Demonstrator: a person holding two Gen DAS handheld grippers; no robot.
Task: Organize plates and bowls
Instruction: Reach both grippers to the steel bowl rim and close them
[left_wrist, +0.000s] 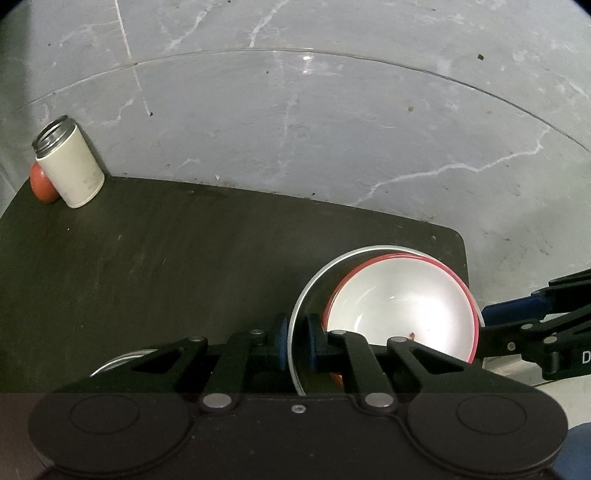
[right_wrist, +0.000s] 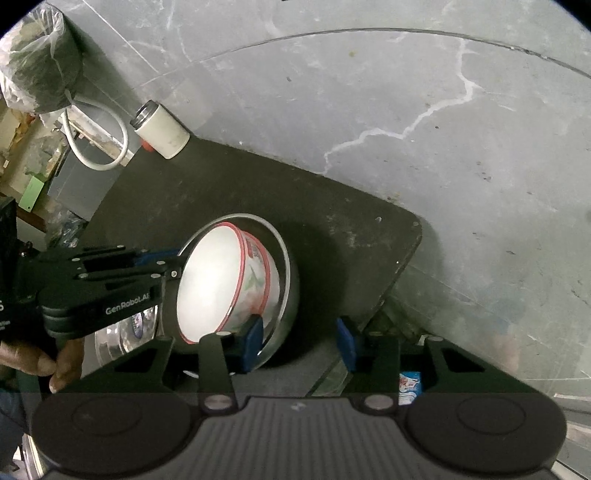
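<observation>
Steel bowl (left_wrist: 295, 325) in left tongs (left_wrist: 296, 345)

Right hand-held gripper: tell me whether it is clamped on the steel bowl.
No, the right hand-held gripper is open, its blue pads wide apart beside the steel bowl.

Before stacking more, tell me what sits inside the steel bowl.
A white enamel bowl with a red rim leans tilted inside the round steel bowl. Its inside looks empty; whatever lies beneath it is covered.

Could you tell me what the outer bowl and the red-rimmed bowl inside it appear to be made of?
The outer bowl looks like polished steel: thin, silvery, reflective rim. The red-rimmed bowl looks like glossy white enamel or melamine, given its bright glare and printed floral side; which one is unclear.
</observation>
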